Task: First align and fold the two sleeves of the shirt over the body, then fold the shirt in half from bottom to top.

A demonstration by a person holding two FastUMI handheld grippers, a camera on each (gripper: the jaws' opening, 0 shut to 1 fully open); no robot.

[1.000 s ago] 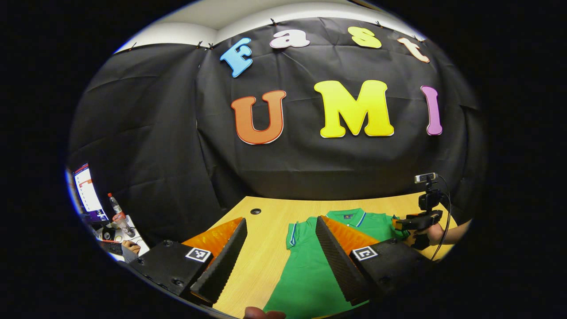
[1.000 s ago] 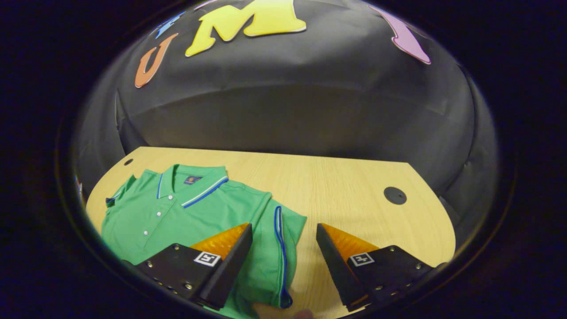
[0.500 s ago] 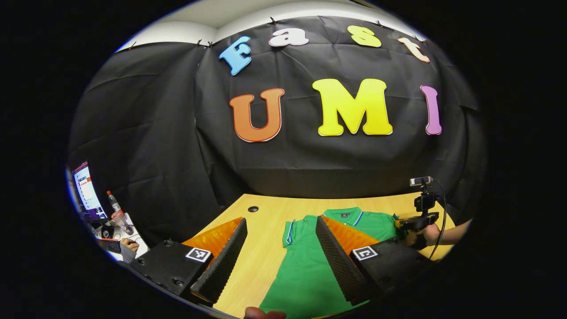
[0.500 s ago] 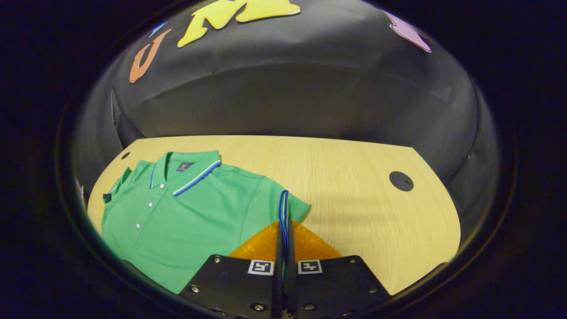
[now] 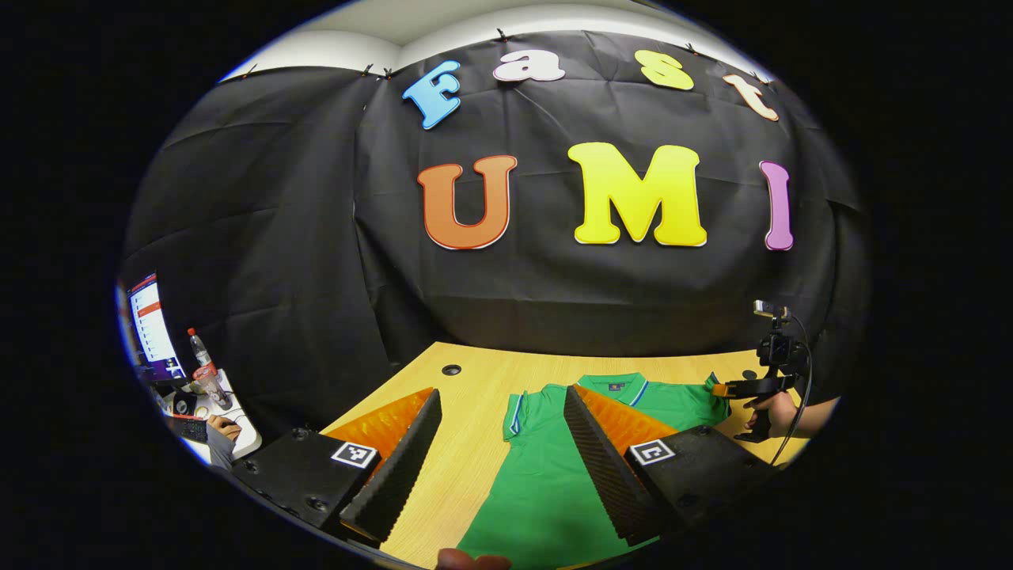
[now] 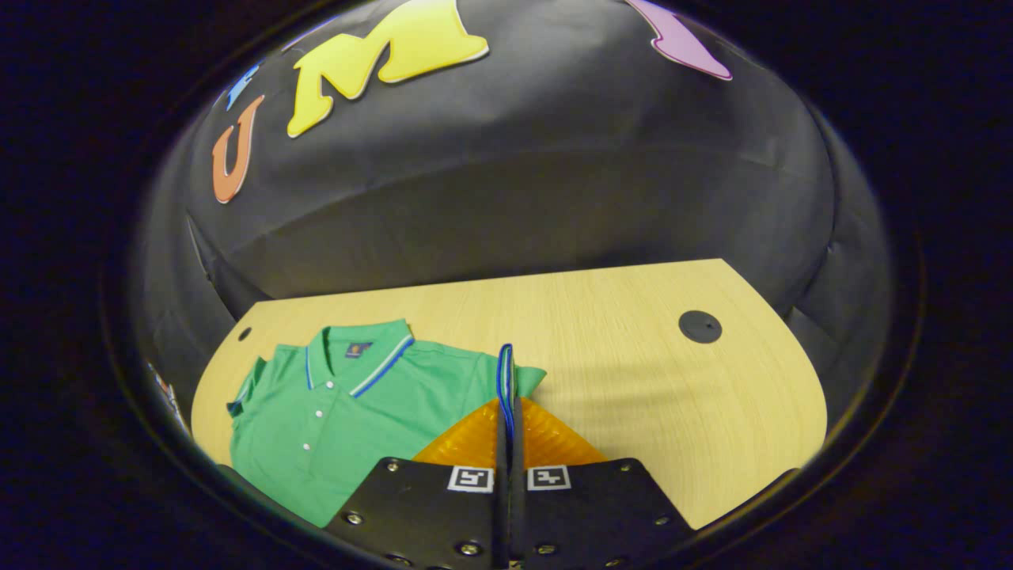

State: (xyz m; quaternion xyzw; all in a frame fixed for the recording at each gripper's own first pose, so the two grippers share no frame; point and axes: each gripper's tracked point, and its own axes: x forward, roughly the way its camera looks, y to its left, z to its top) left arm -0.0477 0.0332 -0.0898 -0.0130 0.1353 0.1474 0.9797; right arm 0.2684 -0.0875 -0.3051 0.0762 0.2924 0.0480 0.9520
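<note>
1. Left gripper view: the left gripper [image 5: 500, 439] hangs over the wooden table [image 5: 475, 388] with its jaws spread wide and nothing between them. The green shirt [image 5: 546, 483] lies flat on the table, collar toward the black wall. Farther off, at the shirt's far sleeve, a hand [image 5: 774, 412] holds the right gripper [image 5: 732, 389].

2. Right gripper view: the right gripper [image 6: 506, 396] is clamped on the blue-trimmed sleeve [image 6: 506, 372], its edge pinched between both fingers. The shirt's body [image 6: 348, 419] rests on the table to the left.
</note>
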